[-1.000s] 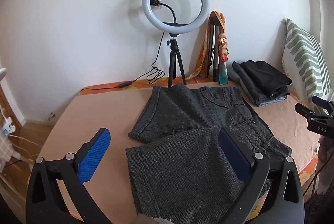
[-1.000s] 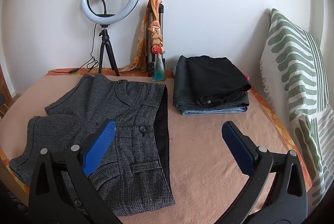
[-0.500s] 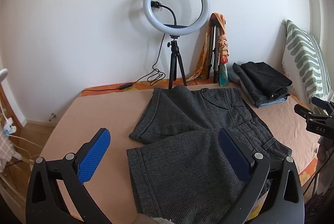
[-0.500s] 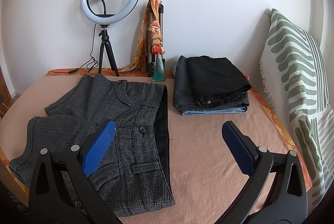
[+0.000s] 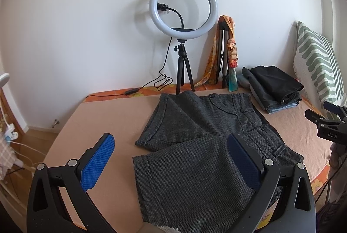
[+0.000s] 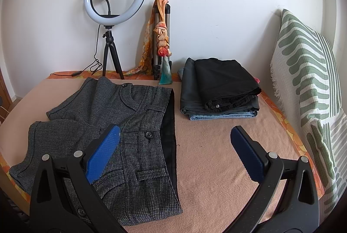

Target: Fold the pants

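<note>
Grey checked shorts (image 5: pixel 195 137) lie spread flat on the peach blanket (image 5: pixel 104 124), legs pointing left, waistband to the right; they also show in the right wrist view (image 6: pixel 121 124). My left gripper (image 5: pixel 170 159) is open and empty, held above the near leg's hem. My right gripper (image 6: pixel 174 157) is open and empty, held above the waistband end of the shorts; it shows at the right edge of the left wrist view (image 5: pixel 325 122).
A stack of folded dark trousers (image 6: pixel 219 91) lies at the back right. A ring light on a tripod (image 6: pixel 113 5) and a folded tripod with an orange scarf (image 6: pixel 161 37) stand by the wall. A green-striped pillow (image 6: pixel 308 85) leans at the right.
The left gripper has drawn slightly back and up, so the scene sits a little lower and farther. The right gripper and the shorts have barely moved.
</note>
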Action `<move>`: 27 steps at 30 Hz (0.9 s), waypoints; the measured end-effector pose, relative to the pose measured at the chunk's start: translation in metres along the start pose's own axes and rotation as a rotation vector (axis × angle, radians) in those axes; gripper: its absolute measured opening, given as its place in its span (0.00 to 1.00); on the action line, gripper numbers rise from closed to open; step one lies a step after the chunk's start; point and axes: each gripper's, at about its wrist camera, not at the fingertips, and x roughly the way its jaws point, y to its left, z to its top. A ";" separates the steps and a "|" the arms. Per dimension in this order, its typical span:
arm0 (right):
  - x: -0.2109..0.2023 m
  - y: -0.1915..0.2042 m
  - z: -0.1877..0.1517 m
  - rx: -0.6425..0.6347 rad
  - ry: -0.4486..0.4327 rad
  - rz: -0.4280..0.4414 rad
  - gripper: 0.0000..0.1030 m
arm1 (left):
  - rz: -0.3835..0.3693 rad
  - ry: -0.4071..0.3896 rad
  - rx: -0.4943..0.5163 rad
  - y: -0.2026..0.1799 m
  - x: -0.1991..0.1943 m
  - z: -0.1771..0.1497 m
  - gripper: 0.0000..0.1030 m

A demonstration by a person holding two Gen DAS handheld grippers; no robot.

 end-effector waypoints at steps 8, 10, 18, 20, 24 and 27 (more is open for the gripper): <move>0.001 0.001 0.001 -0.001 0.000 0.000 1.00 | -0.002 -0.004 -0.003 0.001 -0.002 0.000 1.00; 0.000 0.000 0.001 0.000 0.000 0.000 1.00 | -0.003 -0.005 -0.001 0.001 -0.001 0.000 1.00; 0.001 0.001 0.001 0.003 0.000 0.000 1.00 | -0.003 -0.008 -0.003 0.001 -0.002 -0.001 1.00; 0.001 0.000 0.001 0.004 -0.001 0.001 1.00 | -0.003 -0.009 -0.004 0.000 -0.003 -0.001 1.00; 0.000 0.000 0.002 0.005 -0.002 0.000 1.00 | -0.003 -0.008 -0.004 0.000 -0.003 -0.001 1.00; 0.001 0.001 0.002 0.005 -0.002 0.001 1.00 | -0.001 -0.009 -0.004 -0.001 -0.003 -0.001 1.00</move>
